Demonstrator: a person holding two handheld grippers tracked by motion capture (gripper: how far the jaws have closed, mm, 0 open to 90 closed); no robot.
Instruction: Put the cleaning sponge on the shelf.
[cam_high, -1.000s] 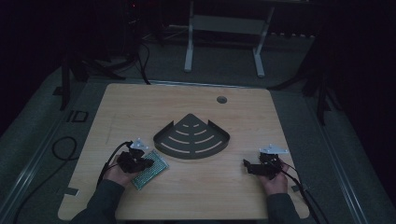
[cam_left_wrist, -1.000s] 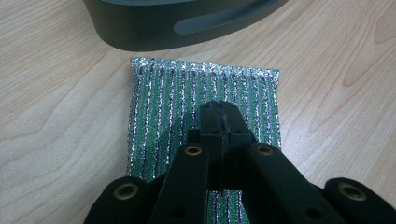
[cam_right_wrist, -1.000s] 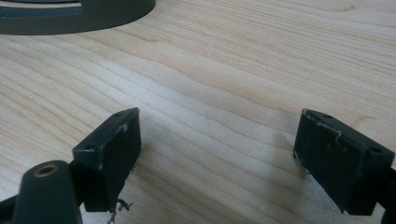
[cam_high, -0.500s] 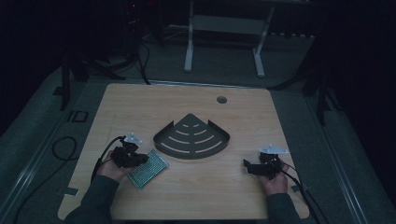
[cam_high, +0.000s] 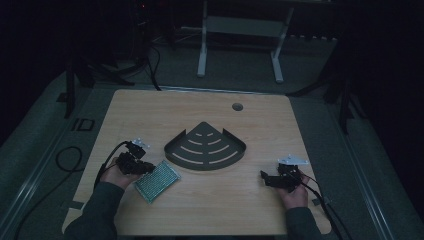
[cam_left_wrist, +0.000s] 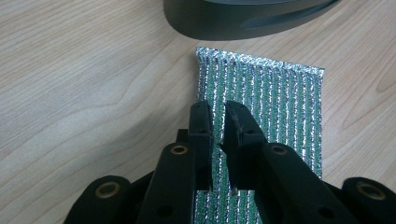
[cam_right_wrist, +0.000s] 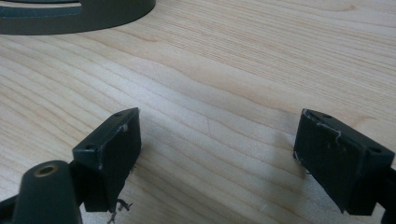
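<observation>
From above, the dark fan-shaped slotted metal tray (cam_high: 206, 148) sits mid-frame on my pale wooden desk (cam_high: 200, 210), the green-and-silver striped foil pad (cam_high: 157, 180) lower left.

Left view: my left tongs (cam_left_wrist: 218, 114) have just been opening, a narrow gap over the pad, gripping nothing.

Right view: my right tongs (cam_right_wrist: 217, 133) gape wide over bare desk.

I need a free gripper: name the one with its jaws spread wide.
The right gripper: its jaws stand far apart over bare table. The left gripper shows a narrow gap above the scouring pad.
</observation>
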